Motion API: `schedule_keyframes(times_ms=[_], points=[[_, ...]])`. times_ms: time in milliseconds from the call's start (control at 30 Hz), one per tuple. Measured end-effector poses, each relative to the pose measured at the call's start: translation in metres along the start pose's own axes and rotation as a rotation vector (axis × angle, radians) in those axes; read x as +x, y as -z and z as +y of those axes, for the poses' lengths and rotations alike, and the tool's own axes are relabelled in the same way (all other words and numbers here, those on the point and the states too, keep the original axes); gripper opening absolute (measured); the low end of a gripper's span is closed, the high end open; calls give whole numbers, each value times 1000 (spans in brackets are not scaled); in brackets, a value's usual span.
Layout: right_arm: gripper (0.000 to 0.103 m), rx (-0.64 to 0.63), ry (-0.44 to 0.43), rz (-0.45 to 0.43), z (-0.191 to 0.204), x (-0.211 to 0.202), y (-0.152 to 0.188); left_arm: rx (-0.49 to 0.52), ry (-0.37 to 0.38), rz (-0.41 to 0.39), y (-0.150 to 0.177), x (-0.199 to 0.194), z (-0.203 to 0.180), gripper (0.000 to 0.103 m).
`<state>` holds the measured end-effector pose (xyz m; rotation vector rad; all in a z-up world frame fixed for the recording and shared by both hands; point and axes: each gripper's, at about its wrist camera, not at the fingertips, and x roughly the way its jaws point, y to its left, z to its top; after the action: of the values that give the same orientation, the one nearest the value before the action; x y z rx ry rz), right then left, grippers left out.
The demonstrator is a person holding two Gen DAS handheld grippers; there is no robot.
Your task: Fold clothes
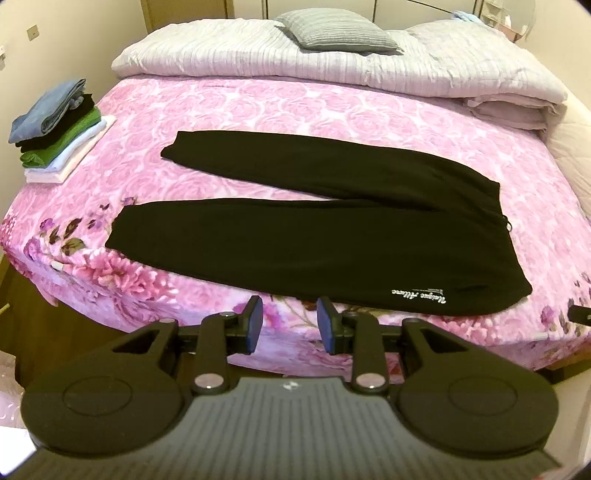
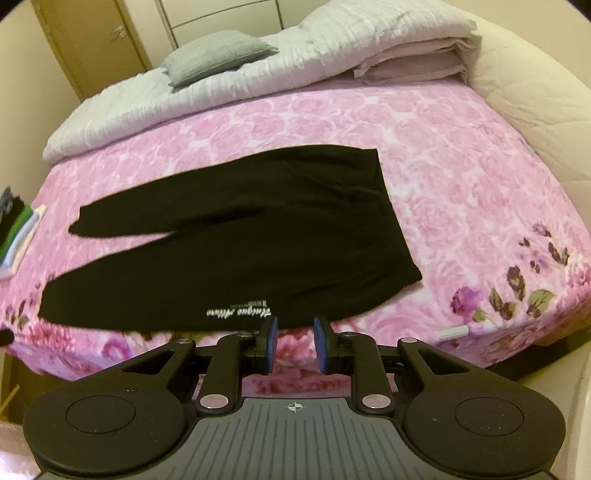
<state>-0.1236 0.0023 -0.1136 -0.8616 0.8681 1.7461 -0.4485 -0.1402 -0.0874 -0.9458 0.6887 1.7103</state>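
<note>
Across the middle of both frames: black trousers (image 1: 295, 229) (image 2: 236, 236), spread flat on a bed (image 1: 258, 110) (image 2: 461, 166) covered in pink rose-print fabric, legs parted in a V toward frame left, waistband toward frame right, white script lettering (image 1: 419, 296) (image 2: 238, 312) near the lower edge of the garment. Lower centre of the left wrist view: left tongs (image 1: 290, 325), released, blue-padded fingers (image 1: 255, 325) apart with nothing between them, hovering just short of the trousers' near edge over the bed's front side. Lower centre of the right wrist view: right tongs (image 2: 294, 341), likewise released and bare, tips just below the lettered hem. Upper left of the left view: stack of folded clothes (image 1: 61, 129), blue on top, then black, green and pale layers, resting at the bed's corner, well apart from the trousers. Top of both frames: rumpled white quilt (image 1: 332, 62) (image 2: 184, 99) along the head of the bed, grey pillow (image 1: 340, 29) (image 2: 218, 55) lying on it.
</note>
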Motion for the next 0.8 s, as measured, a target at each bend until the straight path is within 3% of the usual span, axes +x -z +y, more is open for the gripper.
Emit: schedule_keyframes(times_ms=[233, 800], points=[[22, -56, -18, 29, 14, -1, 12, 27, 17, 6, 7, -4, -10, 28], [22, -109, -11, 21, 16, -1, 5, -1, 2, 10, 7, -3, -14, 28]])
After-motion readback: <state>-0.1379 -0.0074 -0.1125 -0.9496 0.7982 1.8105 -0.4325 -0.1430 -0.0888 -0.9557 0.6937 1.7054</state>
